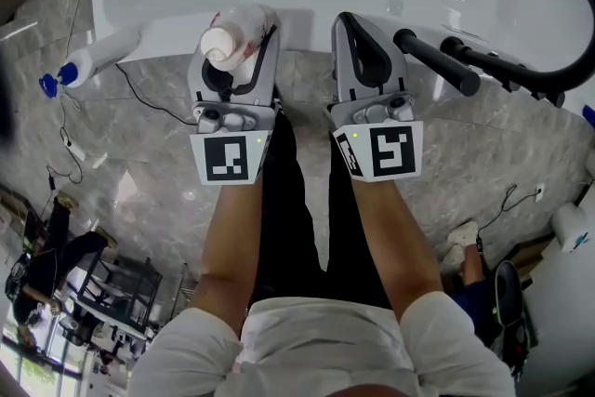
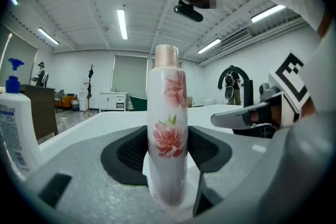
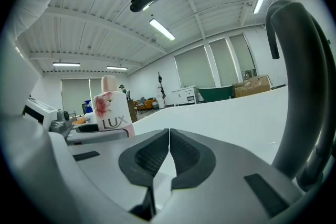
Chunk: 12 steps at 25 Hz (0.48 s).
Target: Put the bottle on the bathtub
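A white bottle [image 1: 223, 44] with pink flowers and a pale cap stands upright between the jaws of my left gripper [image 1: 238, 40], at the near rim of the white bathtub [image 1: 307, 14]. In the left gripper view both pads press on the sides of the bottle [image 2: 168, 128]; its base is hidden behind the gripper body. My right gripper [image 1: 358, 37] hovers beside it to the right over the same rim, shut and empty. In the right gripper view the right gripper [image 3: 169, 157] has its pads together, and the bottle [image 3: 110, 107] shows at left.
A white bottle with a blue pump [image 1: 70, 70] lies at the tub's left corner, and this pump bottle [image 2: 16, 123] also stands at the left edge of the left gripper view. A black curved handle [image 1: 521, 74] reaches over the tub's right side. Cables trail on the marble floor [image 1: 139, 153].
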Available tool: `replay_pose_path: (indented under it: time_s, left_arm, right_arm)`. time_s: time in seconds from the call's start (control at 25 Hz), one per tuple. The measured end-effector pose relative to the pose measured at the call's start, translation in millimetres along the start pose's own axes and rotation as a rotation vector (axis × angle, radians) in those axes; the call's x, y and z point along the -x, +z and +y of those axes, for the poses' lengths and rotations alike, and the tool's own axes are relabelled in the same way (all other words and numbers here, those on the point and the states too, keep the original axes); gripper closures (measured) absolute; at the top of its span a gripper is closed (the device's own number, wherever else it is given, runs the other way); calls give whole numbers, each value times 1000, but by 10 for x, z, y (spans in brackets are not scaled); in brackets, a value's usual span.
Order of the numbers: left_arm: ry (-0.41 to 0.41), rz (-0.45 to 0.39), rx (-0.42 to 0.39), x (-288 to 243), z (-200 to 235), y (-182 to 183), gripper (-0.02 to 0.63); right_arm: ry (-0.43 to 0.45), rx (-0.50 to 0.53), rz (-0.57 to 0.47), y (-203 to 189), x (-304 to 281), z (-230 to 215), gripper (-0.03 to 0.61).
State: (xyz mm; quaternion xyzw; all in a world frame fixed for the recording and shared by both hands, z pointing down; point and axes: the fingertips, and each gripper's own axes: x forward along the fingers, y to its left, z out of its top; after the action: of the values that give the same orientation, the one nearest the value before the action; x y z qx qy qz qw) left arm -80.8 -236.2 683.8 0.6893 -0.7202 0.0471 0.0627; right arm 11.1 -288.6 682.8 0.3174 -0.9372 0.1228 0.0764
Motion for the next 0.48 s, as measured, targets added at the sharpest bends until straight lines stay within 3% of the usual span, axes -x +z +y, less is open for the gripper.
replay_pose_path:
  time_s: [0.48]
  left_arm:
    - [-8,29,17,82,-24,-66,385]
  right_arm:
    - [-13,-30,23,-93,31,-21,563]
